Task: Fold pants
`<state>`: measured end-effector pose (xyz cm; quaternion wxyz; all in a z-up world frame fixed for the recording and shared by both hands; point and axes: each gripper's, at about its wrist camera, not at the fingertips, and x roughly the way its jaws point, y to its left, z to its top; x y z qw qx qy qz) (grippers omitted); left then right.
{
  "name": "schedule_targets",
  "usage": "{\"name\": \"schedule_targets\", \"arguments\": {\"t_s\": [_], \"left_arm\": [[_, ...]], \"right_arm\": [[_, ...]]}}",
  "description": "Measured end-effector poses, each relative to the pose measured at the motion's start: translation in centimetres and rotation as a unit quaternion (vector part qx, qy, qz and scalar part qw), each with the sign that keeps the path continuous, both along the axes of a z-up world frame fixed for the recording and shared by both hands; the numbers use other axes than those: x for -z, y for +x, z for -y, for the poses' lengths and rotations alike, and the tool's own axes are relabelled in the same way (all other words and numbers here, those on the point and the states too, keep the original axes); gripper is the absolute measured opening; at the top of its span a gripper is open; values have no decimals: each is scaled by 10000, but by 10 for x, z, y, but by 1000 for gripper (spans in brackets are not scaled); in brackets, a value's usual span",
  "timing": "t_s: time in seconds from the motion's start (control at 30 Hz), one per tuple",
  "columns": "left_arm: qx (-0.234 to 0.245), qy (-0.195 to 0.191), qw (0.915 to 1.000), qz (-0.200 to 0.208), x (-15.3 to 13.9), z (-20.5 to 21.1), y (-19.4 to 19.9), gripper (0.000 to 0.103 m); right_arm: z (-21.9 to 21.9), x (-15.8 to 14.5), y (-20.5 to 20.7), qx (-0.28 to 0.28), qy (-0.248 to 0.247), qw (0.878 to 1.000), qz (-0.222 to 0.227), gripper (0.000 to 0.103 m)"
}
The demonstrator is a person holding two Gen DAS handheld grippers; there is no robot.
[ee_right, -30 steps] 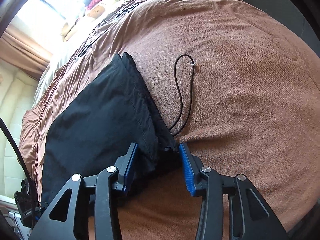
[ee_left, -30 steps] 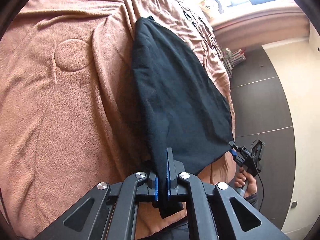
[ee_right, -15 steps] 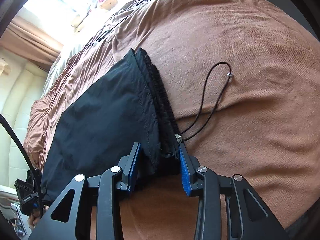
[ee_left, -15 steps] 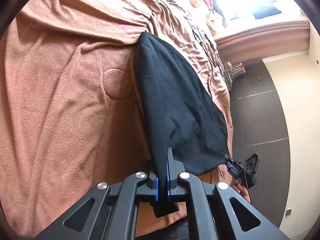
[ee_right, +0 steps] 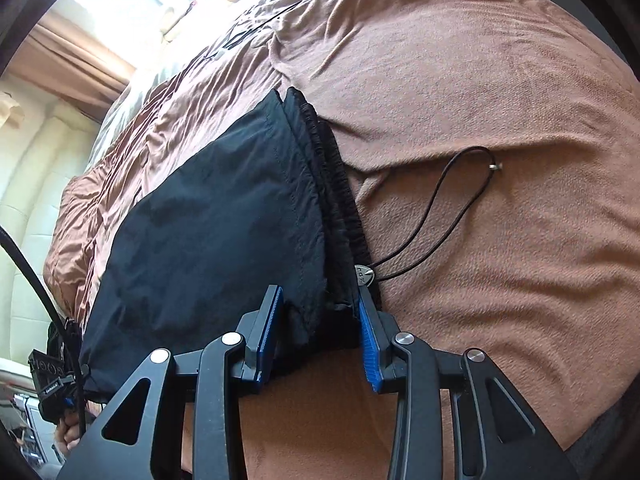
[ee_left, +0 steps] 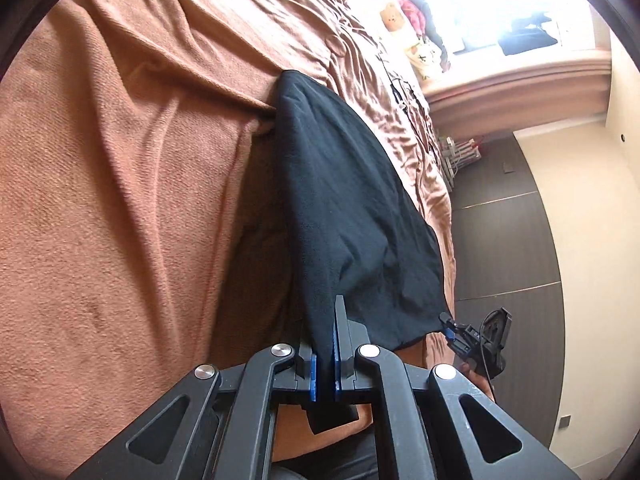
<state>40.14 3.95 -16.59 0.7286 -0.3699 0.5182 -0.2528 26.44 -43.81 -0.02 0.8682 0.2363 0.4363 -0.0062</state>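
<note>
bed (ee_right: pixel 500 92): brown blanket | on it: black pants (ee_right: pixel 224 232), drawcord (ee_right: pixel 448 200)

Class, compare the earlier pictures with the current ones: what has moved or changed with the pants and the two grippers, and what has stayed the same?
Both grippers have dragged the black pants across the brown blanket; the drawstring trails along. A blanket fold has bunched against the pants' far end, and the blanket's round mark has left the view. Unchanged: the left gripper stays clamped on one corner, and the right gripper keeps its fingers around the waistband.
</note>
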Motion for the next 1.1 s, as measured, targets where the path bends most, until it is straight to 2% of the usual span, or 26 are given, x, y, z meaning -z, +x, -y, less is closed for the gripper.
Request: {"name": "schedule_targets", "arguments": {"t_s": [0.3,0.4,0.47,0.7,0.87,0.93,1.0,1.07,1.1], "left_arm": [[-202,-80,9998,-25,5,-42,-12,5],[-258,-62,9996,-22,4,-47,-16,5],[-295,-26,9996,-14,3,-50,-17,5],[-372,55,9992,-131,6,-51,-17,5],[-440,106,9987,-255,14,-48,-13,6],[-541,90,9979,-350,21,-50,-16,12],[-661,126,9969,-418,29,-55,-21,32],[-794,86,9960,-397,32,-56,-27,43],[-861,17,9956,-376,33,-56,-29,44]], "right_arm": [[-51,3,8,-256,-101,9995,-121,34],[-58,7,6,-370,-59,9992,-116,34],[-62,10,5,-421,-113,9989,-159,29],[-69,15,-7,-543,13,9985,-101,24],[-64,22,-14,-519,-5,9986,-56,23],[-65,24,-16,-506,-74,9987,-3,23],[-65,27,-19,-485,-93,9988,50,23],[-65,29,-21,-462,-111,9988,130,23],[-66,30,-24,-449,-114,9988,170,23]]}}
